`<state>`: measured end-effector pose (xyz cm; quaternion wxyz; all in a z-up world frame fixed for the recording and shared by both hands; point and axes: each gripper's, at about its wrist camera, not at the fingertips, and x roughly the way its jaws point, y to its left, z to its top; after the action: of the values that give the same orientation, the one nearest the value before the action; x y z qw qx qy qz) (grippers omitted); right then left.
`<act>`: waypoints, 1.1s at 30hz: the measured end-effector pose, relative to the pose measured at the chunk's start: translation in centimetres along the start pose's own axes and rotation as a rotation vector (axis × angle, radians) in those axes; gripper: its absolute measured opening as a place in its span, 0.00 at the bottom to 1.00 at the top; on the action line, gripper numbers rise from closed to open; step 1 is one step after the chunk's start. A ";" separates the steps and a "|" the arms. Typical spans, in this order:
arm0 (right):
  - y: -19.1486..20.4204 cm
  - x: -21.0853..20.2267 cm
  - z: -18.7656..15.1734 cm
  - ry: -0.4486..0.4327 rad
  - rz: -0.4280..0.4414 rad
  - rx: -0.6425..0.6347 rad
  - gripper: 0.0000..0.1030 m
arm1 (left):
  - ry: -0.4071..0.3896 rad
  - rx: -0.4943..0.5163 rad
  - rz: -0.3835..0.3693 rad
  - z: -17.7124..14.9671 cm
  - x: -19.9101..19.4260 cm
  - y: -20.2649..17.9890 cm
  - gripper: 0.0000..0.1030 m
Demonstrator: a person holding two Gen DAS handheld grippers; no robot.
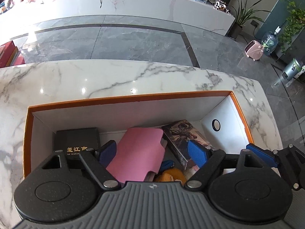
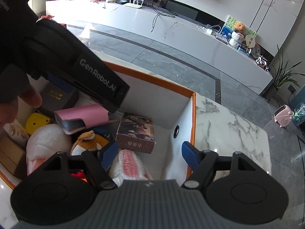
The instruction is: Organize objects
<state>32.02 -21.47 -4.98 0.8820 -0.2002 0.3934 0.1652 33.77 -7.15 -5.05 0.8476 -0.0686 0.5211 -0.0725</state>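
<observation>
Both grippers, left gripper (image 1: 152, 152) and right gripper (image 2: 149, 153), spread empty above crowded orange box (image 1: 133, 98); pink case (image 1: 139, 150) between left fingers

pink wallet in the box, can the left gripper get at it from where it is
Probably yes. The left gripper hangs open right above the pink wallet, its fingers on either side. The wallet lies on top of the pile, nothing covering it, though the black box and card box crowd it.

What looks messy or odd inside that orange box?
The pink notebook lies tilted, propped on other things between the open left gripper fingers. Plush toys and small boxes are heaped loosely in the orange box.
</observation>
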 end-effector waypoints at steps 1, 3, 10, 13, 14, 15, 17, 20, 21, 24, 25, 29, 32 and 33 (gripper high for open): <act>-0.1 -0.1 0.0 -0.002 0.002 0.003 0.73 | -0.006 0.004 -0.002 -0.1 -0.4 -0.1 0.94; -0.3 -0.6 0.0 -0.008 0.005 0.013 0.73 | -0.022 0.015 -0.005 -0.3 -1.2 -0.4 0.94; -0.7 -3.7 0.2 -0.062 0.007 0.047 0.73 | -0.123 0.049 -0.016 -1.7 -5.8 -1.0 0.94; -0.7 -5.5 0.5 -0.096 0.002 0.061 0.74 | -0.186 0.061 -0.017 -2.3 -8.4 -1.1 0.94; -0.7 -6.2 0.5 -0.108 0.002 0.068 0.74 | -0.213 0.072 -0.014 -2.5 -9.4 -1.2 0.94; -0.7 -7.0 0.5 -0.123 0.001 0.077 0.74 | -0.239 0.085 -0.008 -2.8 -10.3 -1.3 0.94; -0.7 -8.4 0.6 -0.150 -0.001 0.095 0.74 | -0.299 0.114 0.008 -3.6 -12.3 -1.5 0.94; -0.5 -10.7 0.5 -0.196 -0.011 0.127 0.74 | -0.385 0.145 0.033 -4.7 -15.0 -1.9 0.94; -0.5 -11.6 0.4 -0.213 -0.011 0.139 0.74 | -0.414 0.150 0.043 -5.1 -15.9 -2.0 0.94; -0.4 -14.4 -0.1 -0.263 -0.005 0.180 0.76 | -0.494 0.168 0.065 -6.6 -18.1 -2.3 0.94; -0.3 -15.3 -0.3 -0.281 -0.002 0.192 0.77 | -0.516 0.171 0.073 -7.1 -18.8 -2.5 0.94; 0.3 -19.0 -1.5 -0.351 0.015 0.226 0.78 | -0.598 0.189 0.103 -9.1 -21.1 -3.0 0.94; 0.6 -21.5 -2.7 -0.405 0.023 0.273 0.80 | -0.645 0.205 0.123 -10.7 -22.1 -3.6 0.94; 0.7 -22.3 -3.2 -0.424 0.019 0.296 0.81 | -0.661 0.210 0.130 -11.3 -22.4 -3.8 0.94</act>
<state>15.53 -25.39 9.86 0.9628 -0.0262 0.2216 0.1527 13.47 -6.96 10.18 0.9758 0.0324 0.2115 -0.0454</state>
